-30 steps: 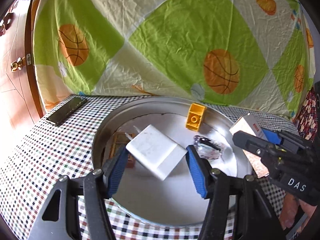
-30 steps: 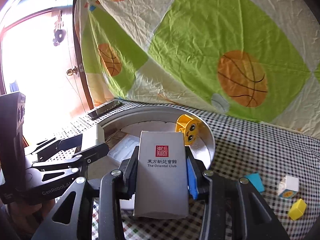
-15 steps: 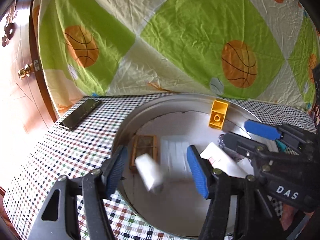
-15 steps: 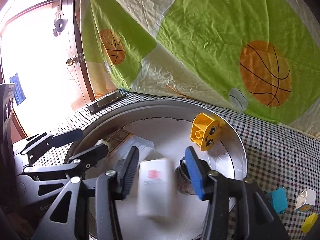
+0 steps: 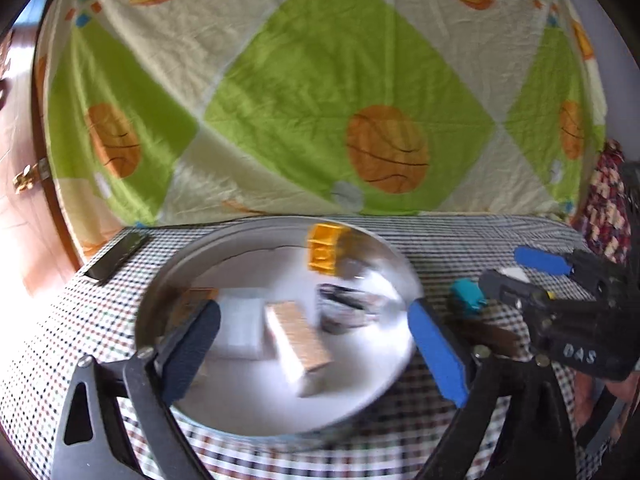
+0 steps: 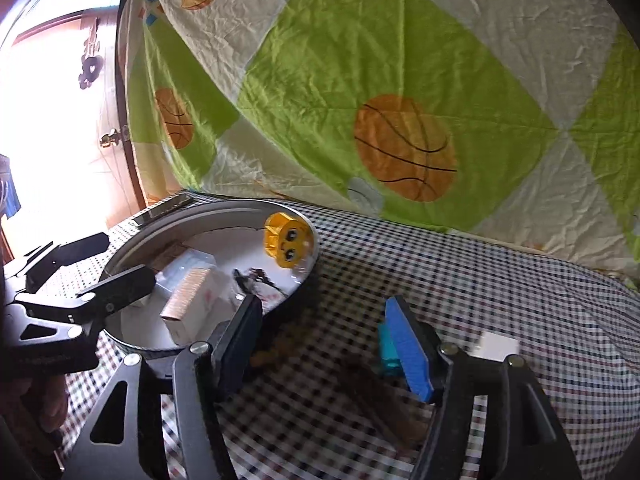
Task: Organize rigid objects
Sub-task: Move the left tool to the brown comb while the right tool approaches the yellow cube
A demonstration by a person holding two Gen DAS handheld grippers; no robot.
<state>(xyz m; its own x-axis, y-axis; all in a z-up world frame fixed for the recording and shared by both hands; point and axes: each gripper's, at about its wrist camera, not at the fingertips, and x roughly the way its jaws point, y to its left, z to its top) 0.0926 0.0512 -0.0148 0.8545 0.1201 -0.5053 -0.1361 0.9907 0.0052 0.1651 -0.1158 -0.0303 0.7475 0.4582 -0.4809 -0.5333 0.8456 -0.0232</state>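
Both boxes dropped since a second ago: card box (image 5: 298,332) and white box (image 5: 240,326) now lie in the pan (image 5: 160,280). Left gripper (image 5: 316,352) and right gripper (image 6: 324,344) are spread wide, empty. Teal block (image 6: 388,354) on the tablecloth is judged next.

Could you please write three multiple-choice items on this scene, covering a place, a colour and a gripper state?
1. Where does the yellow block sit?
A. on the checked cloth
B. inside the round metal tray, against its far wall
C. between the right gripper's fingers

2. What colour is the small block on the cloth just right of the tray?
A. teal
B. red
C. black

3. How do the right gripper's jaws stand?
A. shut on a box
B. shut on nothing
C. open, holding nothing

Answers: 1 B, it leans against the tray's inner wall; 2 A, teal in both views; 3 C, only bare cloth shows between the fingers.
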